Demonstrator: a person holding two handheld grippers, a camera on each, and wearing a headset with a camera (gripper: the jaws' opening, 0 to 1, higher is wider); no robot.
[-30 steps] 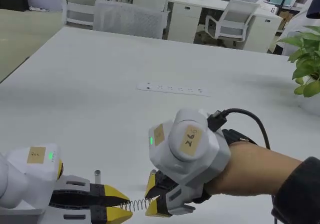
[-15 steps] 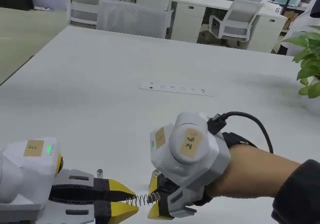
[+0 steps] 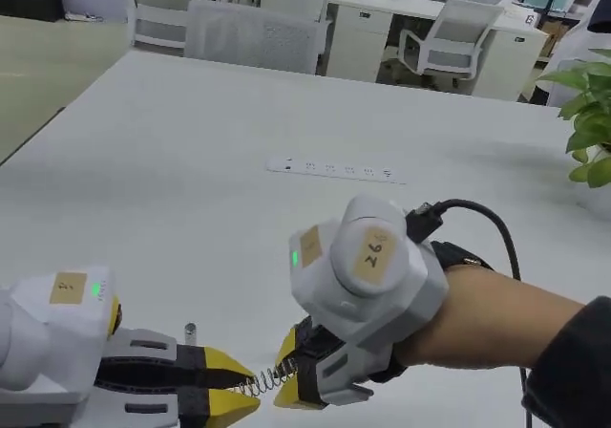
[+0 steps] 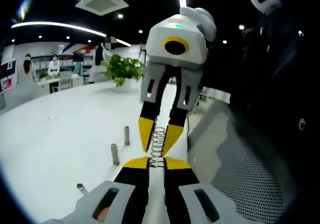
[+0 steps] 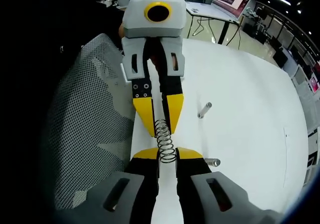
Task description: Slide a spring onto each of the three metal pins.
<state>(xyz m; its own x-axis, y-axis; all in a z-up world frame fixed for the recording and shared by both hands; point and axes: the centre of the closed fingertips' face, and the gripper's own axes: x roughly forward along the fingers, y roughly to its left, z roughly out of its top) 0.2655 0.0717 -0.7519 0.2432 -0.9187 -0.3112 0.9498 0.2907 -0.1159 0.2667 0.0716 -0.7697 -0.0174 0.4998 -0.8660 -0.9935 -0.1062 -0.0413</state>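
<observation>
Spring (image 5: 164, 136) is hanging in the air between both tools, by the near edge of the bench (image 3: 286, 113), not on any pin. Left tool (image 4: 156, 163) is clamping one end and right tool (image 5: 167, 155) is clamping the other. Pins (image 4: 115, 154) are standing near, bare. Judging by looks, the spring is light, thin wire, flexing easily and likely popping out if squeezed hard. Best gripping lightly across the coils near one end, leaving the other end's bore free for a pin.

Shiny wire spring (image 5: 165, 140), dull metal pins (image 4: 115, 154), matt white table (image 3: 191, 141)
</observation>
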